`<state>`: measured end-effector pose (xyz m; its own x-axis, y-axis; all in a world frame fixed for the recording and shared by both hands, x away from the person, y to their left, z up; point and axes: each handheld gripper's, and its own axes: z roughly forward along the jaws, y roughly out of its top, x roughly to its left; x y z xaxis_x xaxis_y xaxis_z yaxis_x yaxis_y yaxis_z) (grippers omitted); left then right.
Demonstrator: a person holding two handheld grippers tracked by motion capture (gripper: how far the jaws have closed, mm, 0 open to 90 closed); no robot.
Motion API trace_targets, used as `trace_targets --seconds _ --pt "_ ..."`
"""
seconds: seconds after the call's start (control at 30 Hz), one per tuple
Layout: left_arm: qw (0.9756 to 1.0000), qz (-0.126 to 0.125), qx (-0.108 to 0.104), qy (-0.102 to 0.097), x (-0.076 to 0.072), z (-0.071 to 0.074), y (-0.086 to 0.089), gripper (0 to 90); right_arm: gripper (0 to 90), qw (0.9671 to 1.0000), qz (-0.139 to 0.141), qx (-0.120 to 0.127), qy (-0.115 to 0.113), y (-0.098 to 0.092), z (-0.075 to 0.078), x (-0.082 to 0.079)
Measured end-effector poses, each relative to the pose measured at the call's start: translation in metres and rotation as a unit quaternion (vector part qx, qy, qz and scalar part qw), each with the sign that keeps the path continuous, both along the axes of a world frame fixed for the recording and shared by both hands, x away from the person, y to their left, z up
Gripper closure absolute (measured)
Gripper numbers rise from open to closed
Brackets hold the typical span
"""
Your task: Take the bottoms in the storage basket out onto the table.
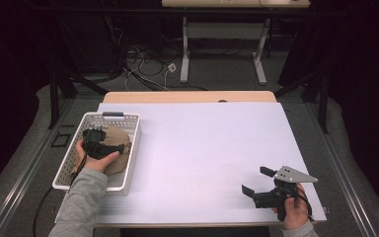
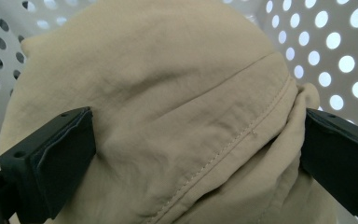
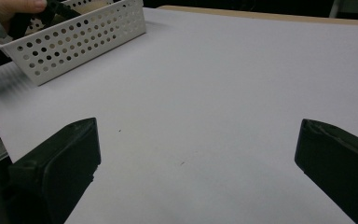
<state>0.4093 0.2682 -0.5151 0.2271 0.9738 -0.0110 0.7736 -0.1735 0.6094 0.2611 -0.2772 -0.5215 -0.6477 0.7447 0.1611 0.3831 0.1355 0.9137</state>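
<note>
Jaws first: on my left gripper (image 2: 196, 158) they're spread wide and sitting on either side of the tan cloth bundle (image 2: 168, 102), the black pads right up against the fabric, but I can't say they're actually biting into it yet. Looks like a thin woven garment, matte, soft and crumpled into a rounded lump, with a stitched seam running diagonally across the front and a folded edge bunched up by the right-hand pad. My guess is it weighs next to nothing and has zero stiffness, so it'll sag and unroll the second it's lifted; I'd want to pinch across that seam or the bunched fold where there are a few layers, since a single layer would probably just slide out. Not fragile at all, not really slippery either. The bundle sits inside the white basket (image 1: 131, 148), a hard plastic tray with round holes punched all through the walls and a dark handle on the far rim, parked at the left edge of the table (image 1: 212, 148), which is smooth, flat and pale. My right gripper (image 1: 257, 183) is well apart from all that, near the front right corner, jaws gaping over bare tabletop with nothing between them, grey three-cornered plate on top.
</note>
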Motion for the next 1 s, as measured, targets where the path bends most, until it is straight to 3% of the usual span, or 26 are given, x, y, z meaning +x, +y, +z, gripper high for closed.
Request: trace_targets --seconds 0.13,0.37,0.77,1.0 --pt "0.9999 0.003 -0.013 0.006 0.001 -0.002 0.002 0.0 0.0 1.0 0.001 -0.003 0.0 0.0 0.0 0.0" --pt "0.9996 -0.013 -0.023 0.012 0.002 -0.008 0.005 0.0 0.0 1.0 0.006 -0.004 0.007 0.002 -0.002 0.001" --pt "0.9992 -0.026 -0.019 0.025 0.005 -0.014 0.005 0.0 0.0 0.9999 0.01 -0.006 0.013 0.003 -0.004 0.001" --pt "0.9986 -0.026 -0.013 0.044 0.006 -0.016 0.003 0.5 0.0 0.9999 0.011 -0.003 0.011 0.002 -0.004 0.002"
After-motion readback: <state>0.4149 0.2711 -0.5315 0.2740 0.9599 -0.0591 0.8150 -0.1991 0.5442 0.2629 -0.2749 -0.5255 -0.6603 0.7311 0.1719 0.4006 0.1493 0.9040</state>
